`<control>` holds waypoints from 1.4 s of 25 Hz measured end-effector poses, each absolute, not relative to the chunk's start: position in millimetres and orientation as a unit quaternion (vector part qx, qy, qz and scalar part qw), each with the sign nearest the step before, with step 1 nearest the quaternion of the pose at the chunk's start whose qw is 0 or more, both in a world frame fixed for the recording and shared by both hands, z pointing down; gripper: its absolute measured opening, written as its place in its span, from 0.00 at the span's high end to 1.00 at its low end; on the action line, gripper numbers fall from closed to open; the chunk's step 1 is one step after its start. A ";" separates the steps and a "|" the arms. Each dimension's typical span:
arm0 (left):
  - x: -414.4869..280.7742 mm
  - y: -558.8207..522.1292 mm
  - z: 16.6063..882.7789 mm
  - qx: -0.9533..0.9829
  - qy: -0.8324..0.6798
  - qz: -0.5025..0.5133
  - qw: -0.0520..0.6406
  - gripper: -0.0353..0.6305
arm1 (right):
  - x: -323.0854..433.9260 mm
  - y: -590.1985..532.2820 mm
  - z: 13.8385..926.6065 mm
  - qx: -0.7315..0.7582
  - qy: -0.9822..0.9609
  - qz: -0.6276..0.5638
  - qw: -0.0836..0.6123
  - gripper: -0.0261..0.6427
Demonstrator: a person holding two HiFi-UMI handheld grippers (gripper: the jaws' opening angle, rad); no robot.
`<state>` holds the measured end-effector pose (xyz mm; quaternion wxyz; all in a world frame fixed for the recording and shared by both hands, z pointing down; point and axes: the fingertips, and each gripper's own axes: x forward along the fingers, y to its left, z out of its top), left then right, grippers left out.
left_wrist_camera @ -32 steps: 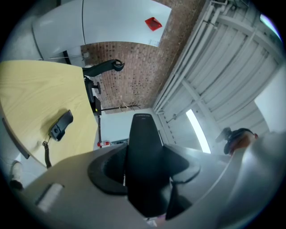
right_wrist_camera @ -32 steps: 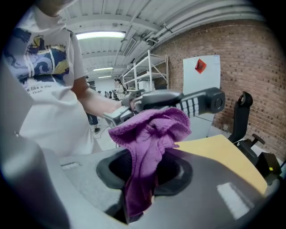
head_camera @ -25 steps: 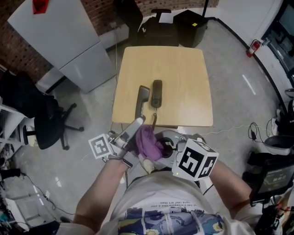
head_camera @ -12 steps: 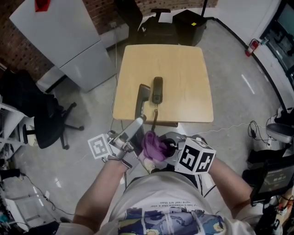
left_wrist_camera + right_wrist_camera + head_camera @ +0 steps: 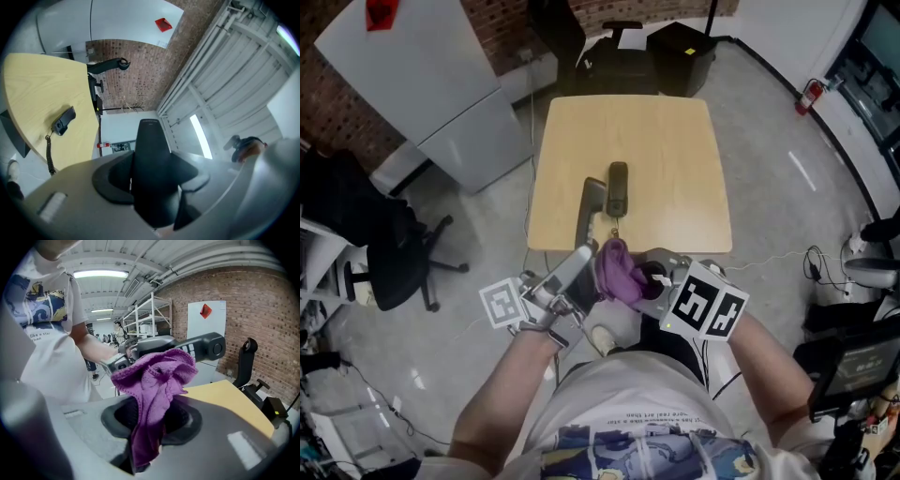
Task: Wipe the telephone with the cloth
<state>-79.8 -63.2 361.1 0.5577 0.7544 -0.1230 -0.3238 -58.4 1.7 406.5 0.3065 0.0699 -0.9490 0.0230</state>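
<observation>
The black telephone base (image 5: 619, 187) lies on the wooden table (image 5: 675, 150), and its coiled cord (image 5: 614, 228) runs to the near edge. My left gripper (image 5: 578, 269) is shut on the dark handset (image 5: 589, 211), holding it by its near end over the table's front edge. In the left gripper view the handset (image 5: 151, 168) fills the space between the jaws. My right gripper (image 5: 645, 281) is shut on a purple cloth (image 5: 617, 270). The bunched cloth (image 5: 157, 380) sits against the handset (image 5: 201, 348) near the left gripper's hold.
A grey cabinet (image 5: 441, 84) stands left of the table. A black office chair (image 5: 394, 253) is on the floor at left. Another black chair (image 5: 623, 47) and a black box (image 5: 680, 47) sit behind the table. Cables lie on the floor at right (image 5: 816, 267).
My right gripper has carried the cloth up and forward, from below the handset's near end to against it. The left gripper and handset have hardly moved.
</observation>
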 end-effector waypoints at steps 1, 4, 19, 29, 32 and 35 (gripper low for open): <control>-76.8 -63.7 361.4 0.754 -0.121 -0.323 0.559 0.56 | -58.8 -0.4 403.5 0.071 -0.950 0.021 0.304 0.80; -69.8 -66.1 362.5 0.752 -0.118 -0.322 0.563 0.56 | -60.3 0.2 401.8 0.065 -0.950 0.019 0.304 0.79; -69.9 -116.5 385.0 0.759 -0.170 -0.294 0.555 0.56 | -51.3 1.9 446.9 0.015 -0.941 0.053 0.333 0.79; -35.7 -156.2 430.3 0.778 -0.289 -0.192 0.524 0.56 | 20.3 -66.6 455.9 0.117 -0.936 0.109 0.314 0.79; -34.7 -177.3 453.8 0.770 -0.334 -0.152 0.522 0.56 | 36.2 -98.5 460.1 0.133 -0.934 0.121 0.308 0.79; -39.3 -185.9 470.8 0.777 -0.368 -0.103 0.501 0.56 | 42.0 -112.6 459.7 0.146 -0.934 0.131 0.300 0.79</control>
